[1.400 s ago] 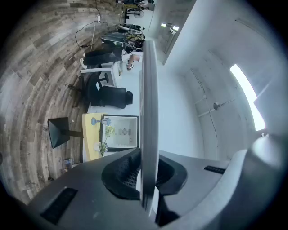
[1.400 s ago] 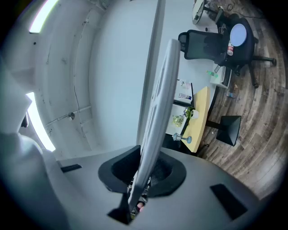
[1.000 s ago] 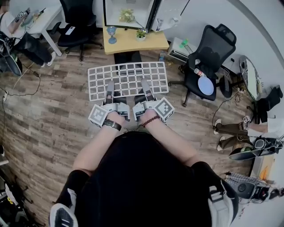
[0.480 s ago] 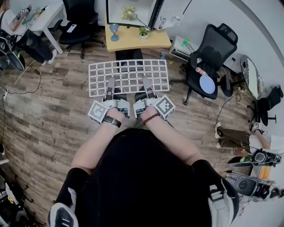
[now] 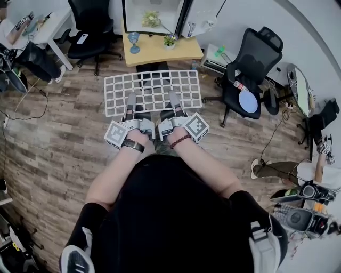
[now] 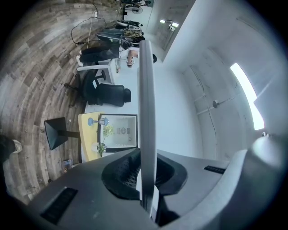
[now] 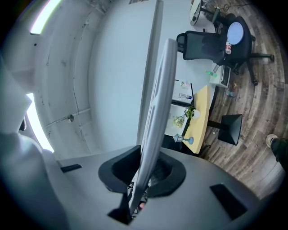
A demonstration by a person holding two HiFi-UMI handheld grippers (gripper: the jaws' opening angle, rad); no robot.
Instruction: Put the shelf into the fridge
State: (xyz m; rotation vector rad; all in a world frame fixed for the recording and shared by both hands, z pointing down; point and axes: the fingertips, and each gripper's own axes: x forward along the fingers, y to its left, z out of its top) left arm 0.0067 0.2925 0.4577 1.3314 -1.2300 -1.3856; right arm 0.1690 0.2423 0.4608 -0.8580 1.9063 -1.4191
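A white wire-grid shelf [image 5: 153, 90] is held flat and level in front of me. My left gripper [image 5: 130, 99] is shut on its near edge left of centre, and my right gripper [image 5: 173, 97] is shut on the same edge right of centre. In both gripper views the shelf shows edge-on as a pale bar [image 6: 146, 112] [image 7: 156, 117] pinched between the jaws. The small fridge [image 5: 153, 15] stands open on a yellow table [image 5: 160, 49] straight ahead, its white inside holding a plant. It also shows beyond the shelf, the fridge [image 6: 118, 132] in the left gripper view.
A black office chair [image 5: 250, 69] stands to the right of the table, another chair [image 5: 89, 26] to the left. A blue goblet [image 5: 133, 41] and a potted plant [image 5: 169, 41] sit on the yellow table. Cables lie on the wood floor at left.
The shelf and both grippers have moved forward a little toward the yellow table and fridge. The grip on the shelf is unchanged.
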